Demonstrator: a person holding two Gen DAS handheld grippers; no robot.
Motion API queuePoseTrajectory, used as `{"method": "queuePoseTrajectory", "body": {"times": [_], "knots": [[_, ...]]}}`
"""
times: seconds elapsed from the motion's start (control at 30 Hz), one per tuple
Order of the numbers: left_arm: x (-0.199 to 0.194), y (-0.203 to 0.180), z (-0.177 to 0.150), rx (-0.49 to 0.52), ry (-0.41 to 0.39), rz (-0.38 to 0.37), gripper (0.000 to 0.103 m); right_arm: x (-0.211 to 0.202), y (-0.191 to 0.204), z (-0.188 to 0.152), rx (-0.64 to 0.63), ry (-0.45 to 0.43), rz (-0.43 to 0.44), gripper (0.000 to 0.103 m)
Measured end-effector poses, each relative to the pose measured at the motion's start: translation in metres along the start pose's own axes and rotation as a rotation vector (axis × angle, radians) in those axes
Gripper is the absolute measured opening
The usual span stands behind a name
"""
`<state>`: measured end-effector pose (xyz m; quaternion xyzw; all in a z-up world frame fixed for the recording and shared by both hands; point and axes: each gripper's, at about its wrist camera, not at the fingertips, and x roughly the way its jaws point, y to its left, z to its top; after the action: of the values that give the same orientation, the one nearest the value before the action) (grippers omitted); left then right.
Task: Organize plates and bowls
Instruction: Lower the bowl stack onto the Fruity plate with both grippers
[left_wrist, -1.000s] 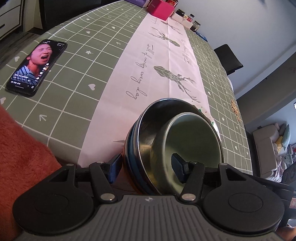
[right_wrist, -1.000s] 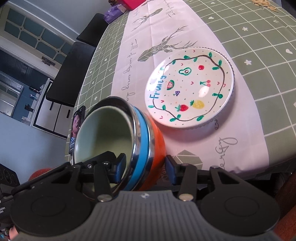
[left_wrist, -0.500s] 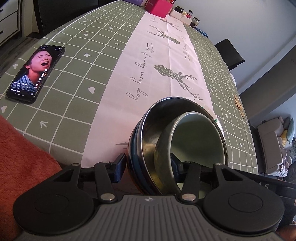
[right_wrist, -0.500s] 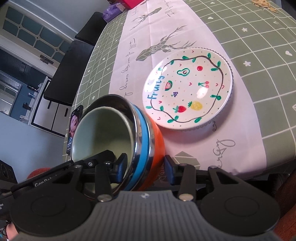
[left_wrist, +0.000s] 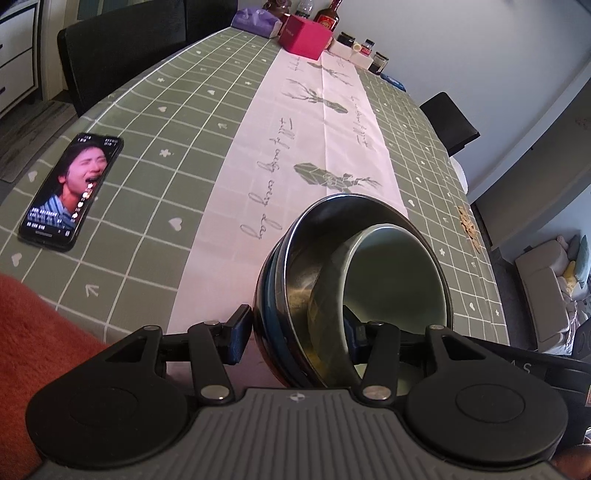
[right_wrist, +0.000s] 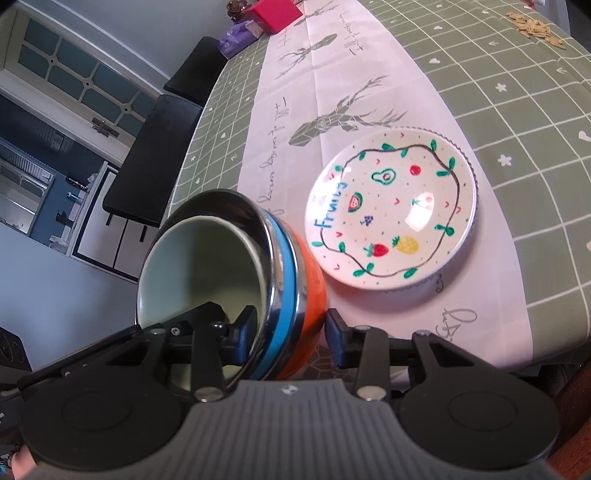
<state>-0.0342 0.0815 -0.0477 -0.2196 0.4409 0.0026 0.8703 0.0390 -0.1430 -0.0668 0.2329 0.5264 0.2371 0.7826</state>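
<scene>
A nested stack of bowls (left_wrist: 354, 280) is held tilted above the near table edge: a pale green bowl (right_wrist: 199, 269) inside a steel bowl, then a blue and an orange bowl (right_wrist: 310, 273). My left gripper (left_wrist: 295, 339) grips one side of the stack, one finger inside and one outside. My right gripper (right_wrist: 291, 332) grips the opposite side of the stack (right_wrist: 236, 280) the same way. A white plate with fruit drawings (right_wrist: 391, 210) lies flat on the white runner, just right of the stack.
A phone (left_wrist: 70, 188) with a lit screen lies on the green checked tablecloth at the left. A pink box (left_wrist: 304, 35), bottles and jars stand at the far end. Black chairs (right_wrist: 155, 155) flank the table. Seeds (right_wrist: 535, 27) lie scattered far right.
Both grippers have lifted a little with the bowl stack and tilted it further. The plate and phone have not moved.
</scene>
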Motion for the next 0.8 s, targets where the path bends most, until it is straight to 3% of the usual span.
{"method": "queuePoseTrajectory", "body": {"times": [0.37, 0.57, 0.8], "knots": [[0.021, -0.049, 0.029, 0.085, -0.023, -0.059, 0.055, -0.026, -0.020, 0.031, 0.040, -0.070, -0.036, 0.039], [0.047, -0.073, 0.037, 0.115, 0.009, -0.091, 0.055, -0.030, -0.045, 0.048, 0.094, -0.046, -0.078, 0.039], [0.071, -0.077, 0.037, 0.097, 0.063, -0.103, 0.055, -0.025, -0.066, 0.057, 0.140, -0.016, -0.105, 0.039]]}}
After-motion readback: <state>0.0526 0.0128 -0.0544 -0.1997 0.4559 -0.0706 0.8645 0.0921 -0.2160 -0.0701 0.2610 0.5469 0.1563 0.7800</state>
